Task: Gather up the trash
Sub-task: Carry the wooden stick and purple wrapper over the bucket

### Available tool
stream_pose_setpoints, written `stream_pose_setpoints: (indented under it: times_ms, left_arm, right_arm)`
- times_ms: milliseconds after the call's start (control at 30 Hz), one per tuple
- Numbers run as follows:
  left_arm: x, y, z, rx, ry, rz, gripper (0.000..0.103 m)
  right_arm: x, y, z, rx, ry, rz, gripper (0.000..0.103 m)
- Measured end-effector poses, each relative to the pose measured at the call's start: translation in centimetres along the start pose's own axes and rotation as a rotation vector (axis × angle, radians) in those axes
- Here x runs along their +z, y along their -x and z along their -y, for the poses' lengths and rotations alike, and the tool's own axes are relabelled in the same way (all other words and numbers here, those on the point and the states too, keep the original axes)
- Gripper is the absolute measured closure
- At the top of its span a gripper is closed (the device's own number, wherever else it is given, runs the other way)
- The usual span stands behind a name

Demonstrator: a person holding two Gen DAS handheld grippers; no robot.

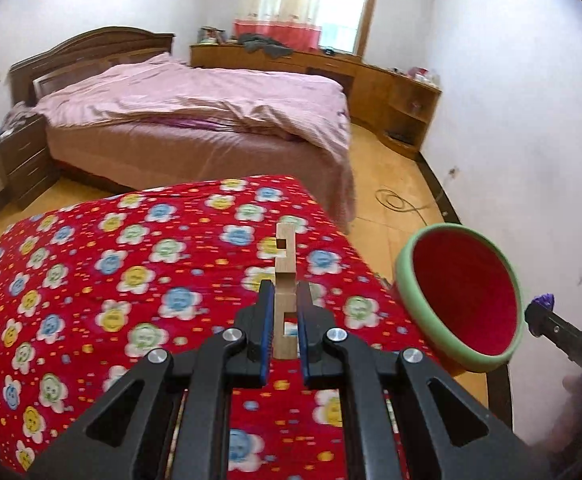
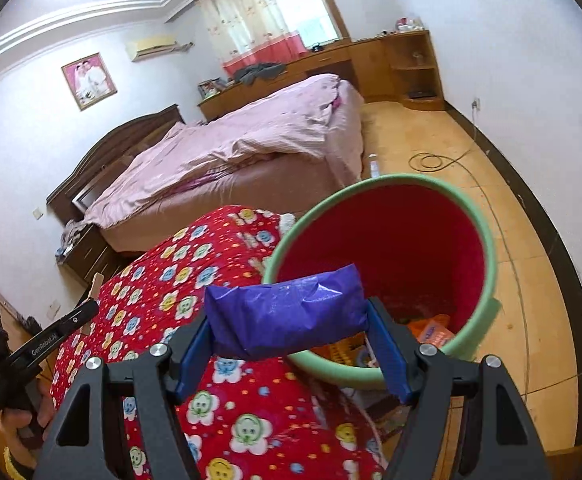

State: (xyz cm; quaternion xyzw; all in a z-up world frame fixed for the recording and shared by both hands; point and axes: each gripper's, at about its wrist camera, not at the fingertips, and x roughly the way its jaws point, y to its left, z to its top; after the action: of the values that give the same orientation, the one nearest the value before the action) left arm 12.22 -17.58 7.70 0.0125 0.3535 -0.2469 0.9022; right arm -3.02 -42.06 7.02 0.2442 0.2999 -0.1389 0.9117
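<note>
My left gripper [image 1: 284,290] is shut on a pale wooden piece [image 1: 284,264] with square holes, held upright over the red flowered cloth [image 1: 131,280]. My right gripper [image 2: 291,316] is shut on a purple plastic packet [image 2: 287,316], held crosswise between the blue pads at the near rim of the red bin with a green rim [image 2: 487,240]. Orange wrappers [image 2: 431,332] lie inside the bin. In the left wrist view the bin [image 1: 467,296] stands to the right, with the right gripper [image 1: 543,316] and a tip of the purple packet [image 1: 543,301] beside it. The left gripper [image 2: 91,304] shows at the left of the right wrist view.
A bed with a pink cover [image 1: 211,108] stands beyond the cloth-covered surface. Wooden cabinets [image 1: 371,84] line the far wall. A cable coil [image 1: 395,202] lies on the yellow floor [image 2: 511,220]. A nightstand [image 1: 23,156] stands left of the bed.
</note>
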Motion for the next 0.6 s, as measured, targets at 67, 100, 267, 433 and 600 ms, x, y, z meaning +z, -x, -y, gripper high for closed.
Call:
stream_pose_setpoints:
  times_ms: [67, 100, 267, 433, 600]
  left_arm:
    - [0.0, -0.3, 1.2, -0.020, -0.015, -0.009, 0.093]
    - [0.0, -0.5, 2.0, -0.032, -0.027, -0.015, 0.093]
    - [-0.1, -1.8, 5.7, -0.075, -0.082, -0.038, 0.093]
    - [-0.4, -2.9, 9.0, -0.139, -0.123, -0.069, 0.093]
    - [-0.9, -4.4, 12.2, -0.193, -0.172, -0.095, 0.093]
  right_arm:
    - [0.0, 0.2, 0.9, -0.006, -0.013, 0.003, 0.029]
    - [0.0, 0.3, 1.3, -0.010, -0.020, 0.004, 0.029]
    - [0.0, 0.6, 3.7, -0.026, -0.064, 0.010, 0.029]
    - [-0.1, 0.6, 5.8, -0.035, -0.102, 0.013, 0.029]
    - [-0.2, 0.1, 7.0, -0.037, -0.125, 0.006, 0.029]
